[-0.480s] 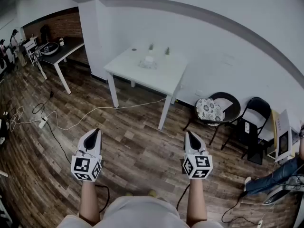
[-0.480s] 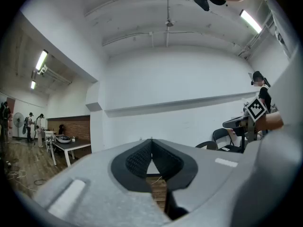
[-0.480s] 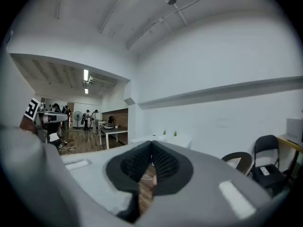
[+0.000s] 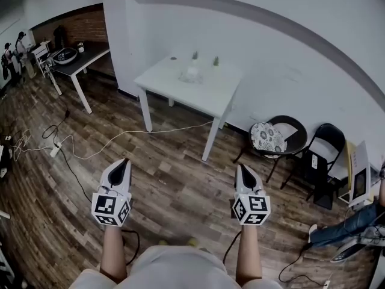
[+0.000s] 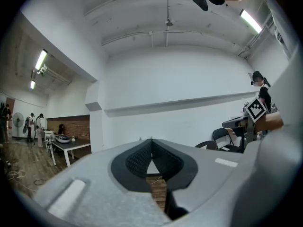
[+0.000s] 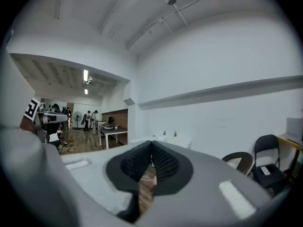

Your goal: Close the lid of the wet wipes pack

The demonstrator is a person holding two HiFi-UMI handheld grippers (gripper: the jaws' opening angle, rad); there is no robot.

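The wet wipes pack (image 4: 191,74) is, I judge, the pale lump on the far white worktop (image 4: 180,95), well apart from me; its lid is too small to read. My left gripper (image 4: 122,164) and right gripper (image 4: 240,169) hang over the wooden floor (image 4: 174,179), fingers (image 5: 135,161) pressed together, holding nothing. A cable (image 4: 120,138) crosses between; walking in I could snag it, and a hasty push could slide the light pack.

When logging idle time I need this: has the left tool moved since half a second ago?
No: the left tool keeps its gap to the white table; only the whole view shifted slightly.
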